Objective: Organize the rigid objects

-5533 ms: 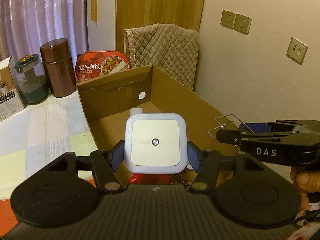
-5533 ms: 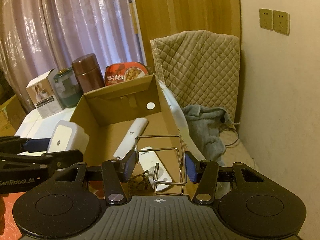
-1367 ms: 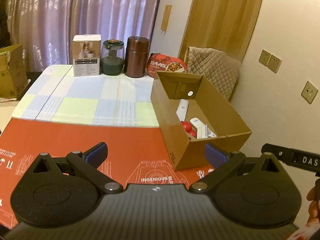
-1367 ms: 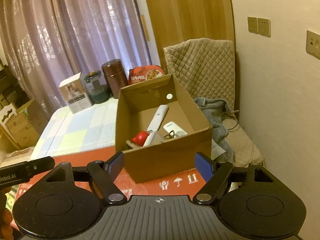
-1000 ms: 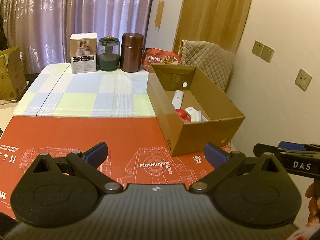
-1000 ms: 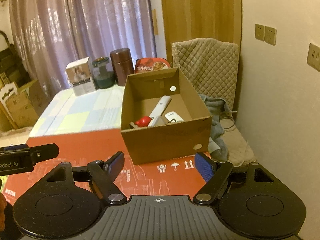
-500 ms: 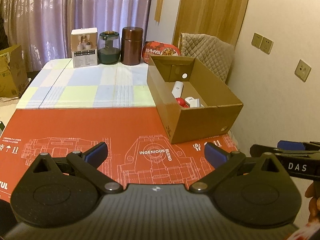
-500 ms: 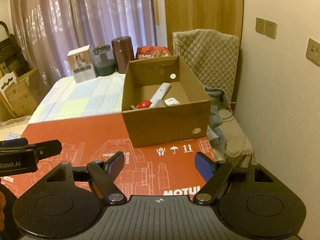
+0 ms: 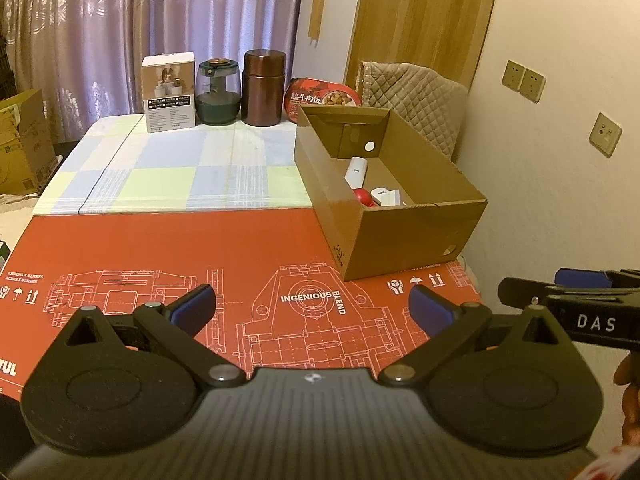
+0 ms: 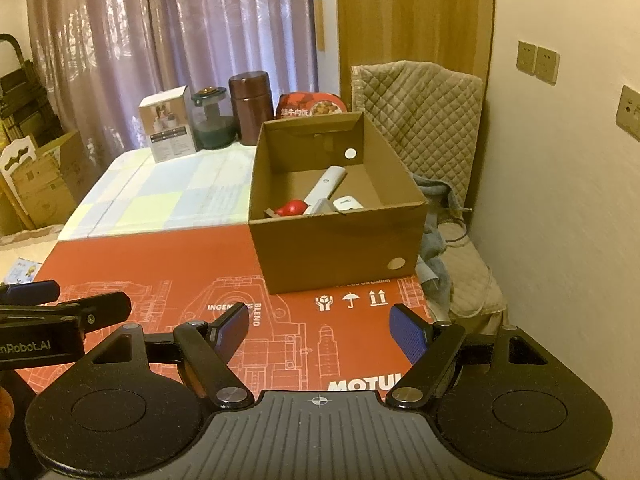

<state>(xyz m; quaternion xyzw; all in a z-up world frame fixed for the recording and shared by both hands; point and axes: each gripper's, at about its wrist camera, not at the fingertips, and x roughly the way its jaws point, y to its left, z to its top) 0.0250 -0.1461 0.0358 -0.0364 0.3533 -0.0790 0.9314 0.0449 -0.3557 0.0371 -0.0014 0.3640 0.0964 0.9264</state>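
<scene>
both tools point(image 9: 312, 308) point(image 10: 318, 330) farther from box point(image 9: 416, 236), empty

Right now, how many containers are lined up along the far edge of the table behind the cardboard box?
4: white carton leftmost, then green glass jar, brown canister, and the red meal tub partly hidden behind the cardboard box.

A cardboard box point(image 9: 416, 236) sits right of centre on a printed sheet point(image 9: 168, 248) that covers the near part of the table. In the box lie a remote point(image 9: 356, 171), a ball point(image 9: 363, 196) and a small device point(image 9: 382, 194). Behind, at upper centre, stand a carton point(image 9: 170, 92), a jar point(image 9: 218, 92), a canister point(image 9: 264, 88) and a food bowl point(image 9: 320, 96) in a row.
</scene>
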